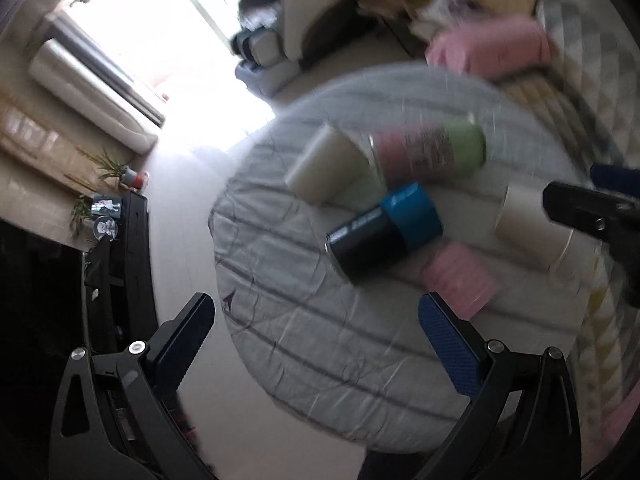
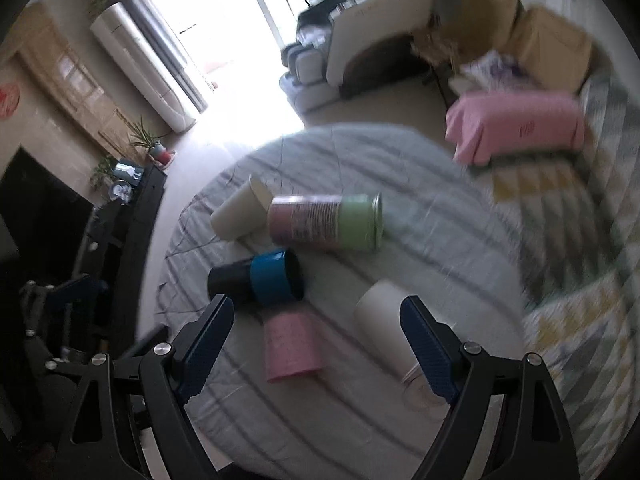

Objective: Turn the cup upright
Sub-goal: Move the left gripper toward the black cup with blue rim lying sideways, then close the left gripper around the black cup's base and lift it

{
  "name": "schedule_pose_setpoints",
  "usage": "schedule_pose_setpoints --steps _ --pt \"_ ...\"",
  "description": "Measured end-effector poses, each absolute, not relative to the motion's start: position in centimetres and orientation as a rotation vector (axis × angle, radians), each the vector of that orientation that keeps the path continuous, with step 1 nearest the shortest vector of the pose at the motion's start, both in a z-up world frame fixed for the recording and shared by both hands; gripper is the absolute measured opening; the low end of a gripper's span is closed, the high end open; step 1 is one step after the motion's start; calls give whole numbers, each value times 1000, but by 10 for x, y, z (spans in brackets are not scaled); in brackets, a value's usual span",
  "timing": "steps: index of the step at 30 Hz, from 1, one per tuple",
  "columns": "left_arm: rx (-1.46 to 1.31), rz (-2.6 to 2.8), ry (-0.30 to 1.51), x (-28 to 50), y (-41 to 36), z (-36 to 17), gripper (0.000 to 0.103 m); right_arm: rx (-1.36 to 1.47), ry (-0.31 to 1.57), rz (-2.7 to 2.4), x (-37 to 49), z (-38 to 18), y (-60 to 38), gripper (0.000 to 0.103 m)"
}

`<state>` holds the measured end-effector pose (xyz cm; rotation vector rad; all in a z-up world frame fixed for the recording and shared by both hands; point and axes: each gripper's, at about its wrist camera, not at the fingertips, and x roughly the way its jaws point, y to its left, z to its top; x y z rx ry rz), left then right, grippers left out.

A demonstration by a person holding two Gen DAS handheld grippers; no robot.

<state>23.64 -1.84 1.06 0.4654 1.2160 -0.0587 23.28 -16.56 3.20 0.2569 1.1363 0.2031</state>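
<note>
Several cups lie on their sides on a round table with a grey striped cloth [image 2: 360, 432]. A pink cup [image 2: 290, 348] lies between the open fingers of my right gripper [image 2: 316, 324], with a white cup [image 2: 384, 320] just right of it by the right finger. A black and blue cup [image 2: 260, 276], a pink and green can [image 2: 324, 222] and a cream cup [image 2: 238, 214] lie beyond. My left gripper [image 1: 316, 316] is open and empty over the table's near left edge [image 1: 280, 340]; the black and blue cup [image 1: 384, 228] lies ahead of it.
A pink-covered stool [image 2: 516, 124] and a patterned rug [image 2: 580, 280] are to the right. A dark TV stand [image 2: 120, 232] with plants is on the left. A sofa chair [image 2: 360, 40] stands at the back. The right gripper's fingertip shows in the left wrist view [image 1: 580, 204].
</note>
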Motion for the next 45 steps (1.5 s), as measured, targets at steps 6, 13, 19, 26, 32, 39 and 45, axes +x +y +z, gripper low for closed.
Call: schedule_pose_setpoints --steps 6,13,19,26,32,39,45 --pt "656 -191 1290 263 -27 -20 103 322 1187 172 234 14 -166 86" --pt "834 -377 1341 294 -40 -61 103 405 1214 76 239 -6 -166 86" --pt "924 -507 1373 309 -52 -88 103 451 1225 4 239 -18 -166 86" --pt "892 -577 1450 325 -61 -113 82 454 1239 -27 243 -25 -162 86" --pt "796 -550 1468 331 -55 -110 80 436 1265 -11 250 -30 -158 86" --pt "568 -445 1493 323 -14 -94 79 395 1289 66 259 -30 -147 86" --pt "315 -357 1543 298 22 -85 79 335 1314 161 266 -28 -132 86"
